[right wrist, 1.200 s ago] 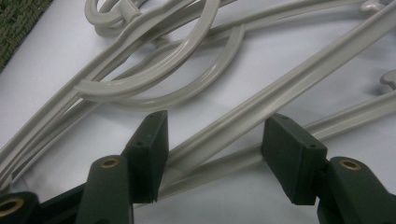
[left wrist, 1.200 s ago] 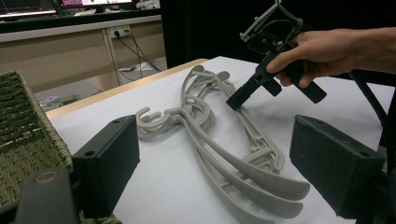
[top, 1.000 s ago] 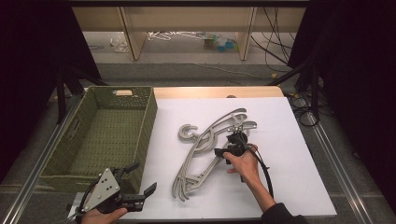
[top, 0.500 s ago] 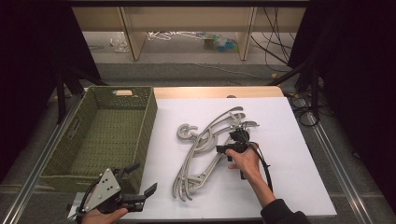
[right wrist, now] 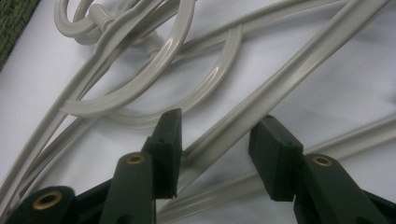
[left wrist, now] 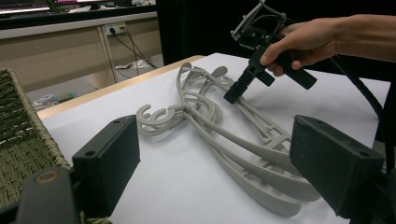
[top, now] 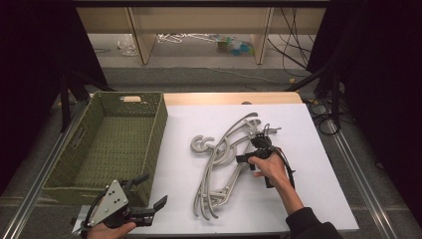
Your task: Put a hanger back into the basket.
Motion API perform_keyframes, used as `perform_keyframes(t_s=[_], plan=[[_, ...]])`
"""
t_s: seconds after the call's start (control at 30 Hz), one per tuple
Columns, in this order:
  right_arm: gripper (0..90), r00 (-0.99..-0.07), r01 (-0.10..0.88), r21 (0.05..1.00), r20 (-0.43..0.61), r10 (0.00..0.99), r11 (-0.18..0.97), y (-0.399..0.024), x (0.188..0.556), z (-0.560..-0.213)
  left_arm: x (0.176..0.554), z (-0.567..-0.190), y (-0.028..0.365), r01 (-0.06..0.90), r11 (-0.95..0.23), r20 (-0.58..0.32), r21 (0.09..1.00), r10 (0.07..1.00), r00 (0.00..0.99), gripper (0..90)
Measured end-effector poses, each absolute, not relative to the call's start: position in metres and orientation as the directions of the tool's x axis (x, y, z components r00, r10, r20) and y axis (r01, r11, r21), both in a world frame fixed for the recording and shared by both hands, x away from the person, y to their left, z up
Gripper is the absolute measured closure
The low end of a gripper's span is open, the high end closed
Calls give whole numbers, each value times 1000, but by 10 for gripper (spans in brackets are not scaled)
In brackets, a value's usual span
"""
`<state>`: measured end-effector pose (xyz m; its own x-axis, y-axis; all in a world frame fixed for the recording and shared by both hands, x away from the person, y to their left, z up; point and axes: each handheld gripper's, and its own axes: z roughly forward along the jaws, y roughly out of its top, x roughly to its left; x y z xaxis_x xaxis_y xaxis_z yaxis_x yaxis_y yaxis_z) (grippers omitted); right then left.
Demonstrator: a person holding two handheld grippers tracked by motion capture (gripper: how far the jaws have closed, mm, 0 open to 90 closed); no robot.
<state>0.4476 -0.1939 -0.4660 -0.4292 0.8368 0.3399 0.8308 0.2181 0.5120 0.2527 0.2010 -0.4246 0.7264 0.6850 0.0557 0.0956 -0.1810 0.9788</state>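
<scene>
A white sheet (top: 318, 199) covers most of the desk (top: 229, 98), whose bare wooden edge shows along the far side. A green woven basket (top: 159, 129) stands at the left end, touching the sheet's left edge. Beyond the desk lie a grey floor, wooden shelf legs (top: 141, 40), cables (top: 293, 35) and some small clutter too blurred to name; black curtains close off both sides.

The grey hangers (top: 226, 164) lie in a tangled pile in the middle of the sheet, hooks toward the basket. How many there are is hard to tell, since their arms cross and overlap.

The right gripper (top: 249, 158) is down at the pile's right side. In the right gripper view one hanger arm (right wrist: 261, 98) runs between its jaws, which have just been closing; a gap remains on the right side, and contact on the left cannot be judged.

The left gripper (top: 149, 196) hovers at the near left corner by the basket, jaws wide with nothing between them. The hand holding it is cut off by the bottom edge.
</scene>
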Motion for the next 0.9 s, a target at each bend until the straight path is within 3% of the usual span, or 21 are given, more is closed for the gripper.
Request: perform_keyframes(t_s=[0.27,0.47,0.7,0.8,0.9], plan=[[556,-528,797,508,325,785,326,-205,457,-463,253,-425,201,96,-182,56,979,684,727,161],[548,-511,809,497,330,794,314,-204,457,-461,253,-425,200,96,-184,57,978,684,727,162],[381,-483,774,520,116,868,361,-193,441,-437,253,-425,201,97,-175,51,980,686,726,162],[356,-502,738,563,89,860,373,-191,433,-425,252,-425,200,97,-174,49,980,686,726,162],[361,-579,699,583,120,807,415,-172,414,-416,252,-425,199,102,-173,46,980,687,725,161]])
